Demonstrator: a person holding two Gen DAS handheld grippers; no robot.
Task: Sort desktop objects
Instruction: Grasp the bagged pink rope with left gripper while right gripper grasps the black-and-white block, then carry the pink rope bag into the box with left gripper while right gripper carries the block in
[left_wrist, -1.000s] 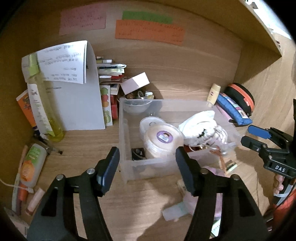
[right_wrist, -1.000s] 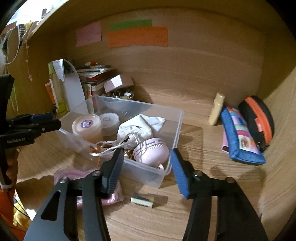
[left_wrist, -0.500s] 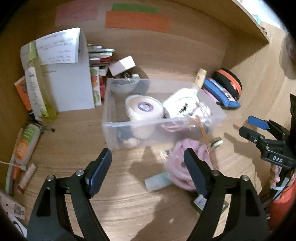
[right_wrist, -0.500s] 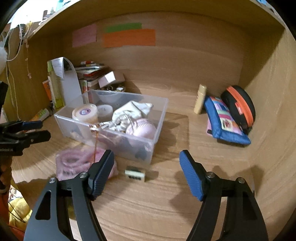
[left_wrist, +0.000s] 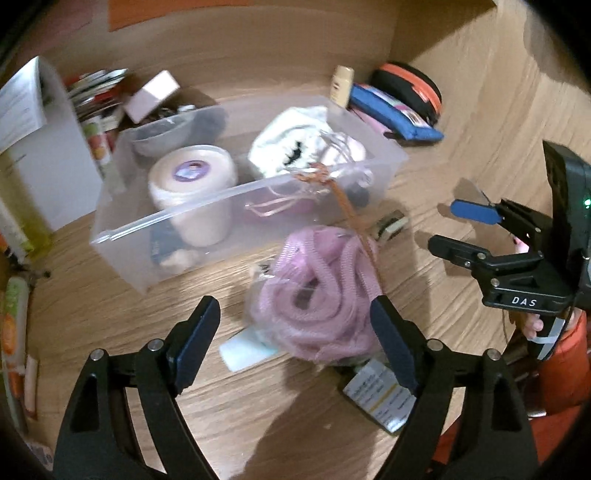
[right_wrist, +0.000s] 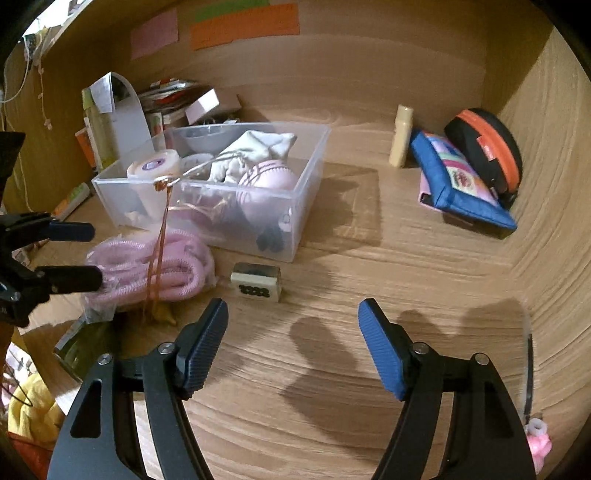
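While the left claw (left_wrist: 295, 343) spreads wider around the pink cord bundle (left_wrist: 314, 295), unpinched, it looks soft, light, baggy; grab mid-coil. Right claw (right_wrist: 293, 347) gapes empty.

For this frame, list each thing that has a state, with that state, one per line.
Left tongs: opening, nothing gripped, pink bundle between the tips.
Right tongs: open, empty, over bare desk.
Clear box: lidless, holding things.
Pink bundle: in a clear bag, on the desk outside the box.
Orange cord: hanging over the box's rim onto the bundle.
Blue pouch: leaning on the round black-and-orange case.
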